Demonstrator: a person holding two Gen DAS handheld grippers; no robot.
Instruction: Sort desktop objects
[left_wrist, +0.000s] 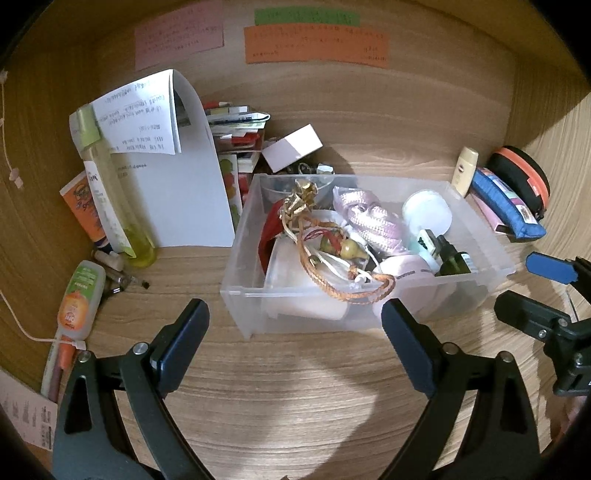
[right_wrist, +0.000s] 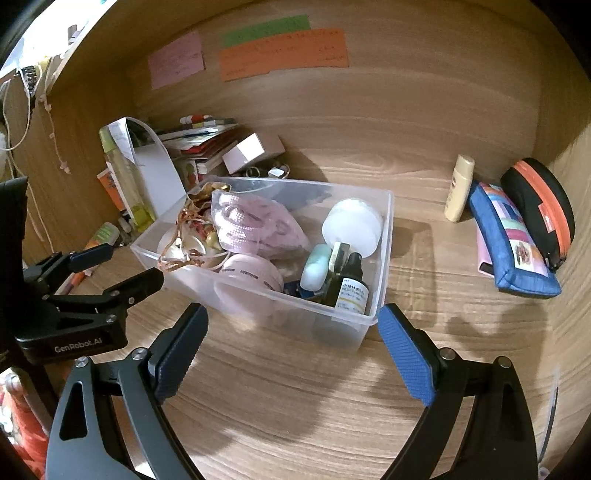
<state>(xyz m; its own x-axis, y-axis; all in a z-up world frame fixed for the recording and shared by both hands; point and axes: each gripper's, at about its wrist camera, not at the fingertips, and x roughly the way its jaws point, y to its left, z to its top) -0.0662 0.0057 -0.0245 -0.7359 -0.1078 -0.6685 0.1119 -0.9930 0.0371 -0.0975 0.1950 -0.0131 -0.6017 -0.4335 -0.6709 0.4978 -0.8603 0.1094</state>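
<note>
While both jaws gape wide and empty, left gripper (left_wrist: 295, 332) and right gripper (right_wrist: 291, 332) face the clear plastic bin (left_wrist: 258, 295), likely choosing what to sort.

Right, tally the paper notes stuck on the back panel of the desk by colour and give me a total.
Pink note: 1
Green note: 1
Orange note: 1
Total: 3

3 paper notes (left_wrist: 316, 44) stuck on wooden back panel (left_wrist: 424, 110).
</note>
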